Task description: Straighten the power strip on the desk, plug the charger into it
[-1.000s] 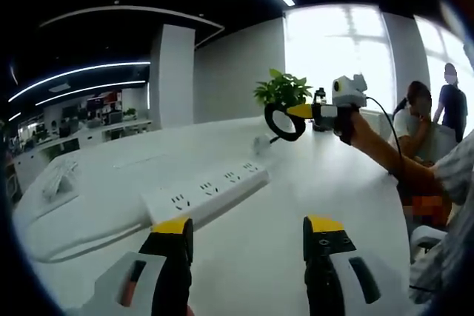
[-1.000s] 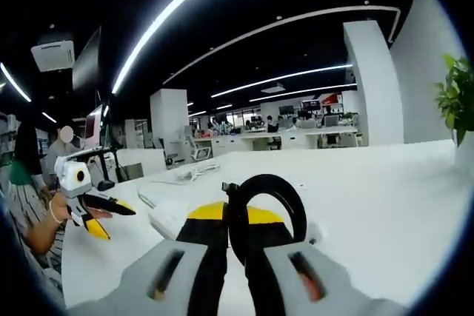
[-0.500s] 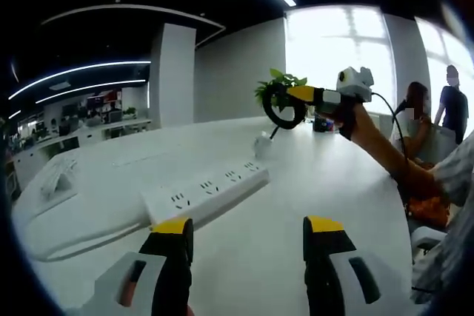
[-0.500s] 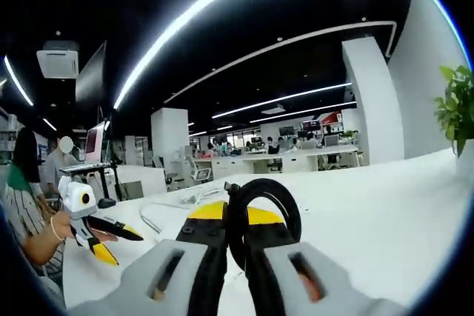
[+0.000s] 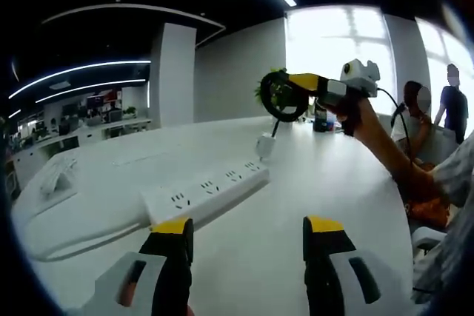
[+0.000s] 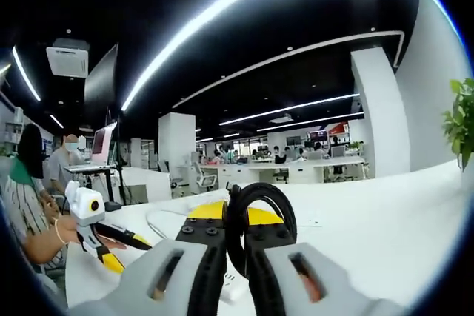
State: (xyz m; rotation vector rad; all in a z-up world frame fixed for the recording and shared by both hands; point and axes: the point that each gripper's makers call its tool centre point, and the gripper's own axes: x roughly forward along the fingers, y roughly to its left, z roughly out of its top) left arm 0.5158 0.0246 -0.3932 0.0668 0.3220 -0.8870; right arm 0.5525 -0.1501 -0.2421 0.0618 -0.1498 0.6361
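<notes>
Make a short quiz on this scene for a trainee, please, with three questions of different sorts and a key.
1. True or false: the fingers of the right gripper are shut on the black cable loop.
2. Choose one. The white charger is:
A. plugged into the strip
B. unplugged, at the lower end of the cable, near the far end of the power strip
C. between the left fingers
3. Fill the gap: the fingers of the left gripper are ____ and hold nothing.

Key: 1 true; 2 B; 3 open.
</notes>
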